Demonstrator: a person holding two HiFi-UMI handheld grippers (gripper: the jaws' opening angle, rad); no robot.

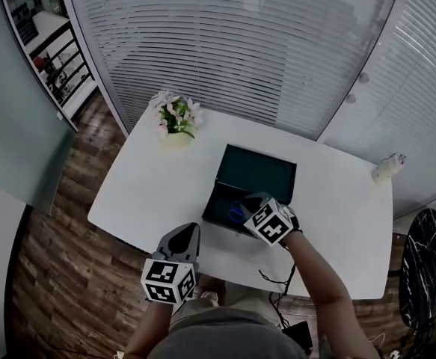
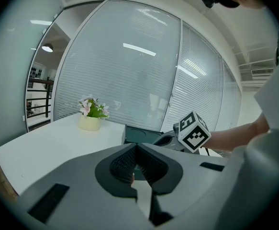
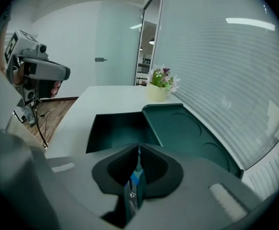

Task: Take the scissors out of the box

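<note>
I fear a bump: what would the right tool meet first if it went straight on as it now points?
Probably the inside of the open dark green box: the right tool, shut on the blue-handled metal scissors, aims down into its tray. Depth is unclear.

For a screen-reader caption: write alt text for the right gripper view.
The right gripper is shut on blue-handled scissors; beyond it an open dark green box lies on a white table, a potted flower behind it.
</note>
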